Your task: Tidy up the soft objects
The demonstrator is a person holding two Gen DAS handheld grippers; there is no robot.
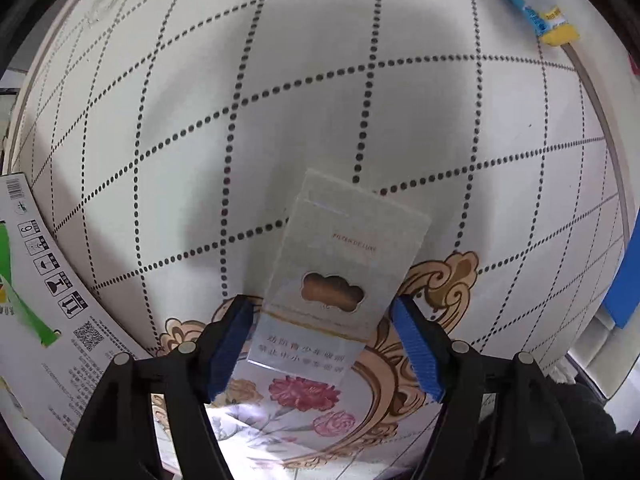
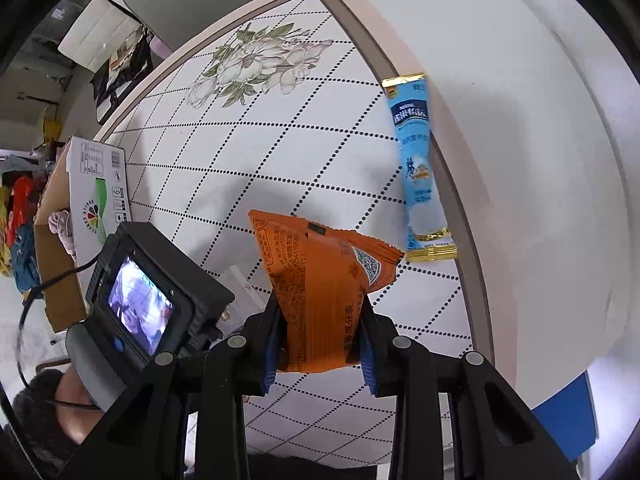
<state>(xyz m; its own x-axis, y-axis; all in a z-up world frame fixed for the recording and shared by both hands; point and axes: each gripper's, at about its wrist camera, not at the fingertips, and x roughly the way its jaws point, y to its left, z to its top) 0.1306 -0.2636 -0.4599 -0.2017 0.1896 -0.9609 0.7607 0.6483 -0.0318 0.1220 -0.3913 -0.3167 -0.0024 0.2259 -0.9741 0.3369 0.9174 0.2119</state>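
Orange crinkly snack packet [image 2: 320,292], light and squashy, hangs clamped mid-body in the right gripper [image 2: 320,344] above the bench [image 2: 280,160], while the left gripper [image 1: 324,344] stands apart around a stiff pale cigarette box [image 1: 340,264].

Pale cigarette pack [image 1: 344,248], cloud-shaped window, lies flat on table between open left jaws, pads clear of both edges. Orange crinkled snack packet [image 2: 324,292] upright, pinched between right jaws. Blue sachet [image 2: 420,168] flat, beyond right jaws.
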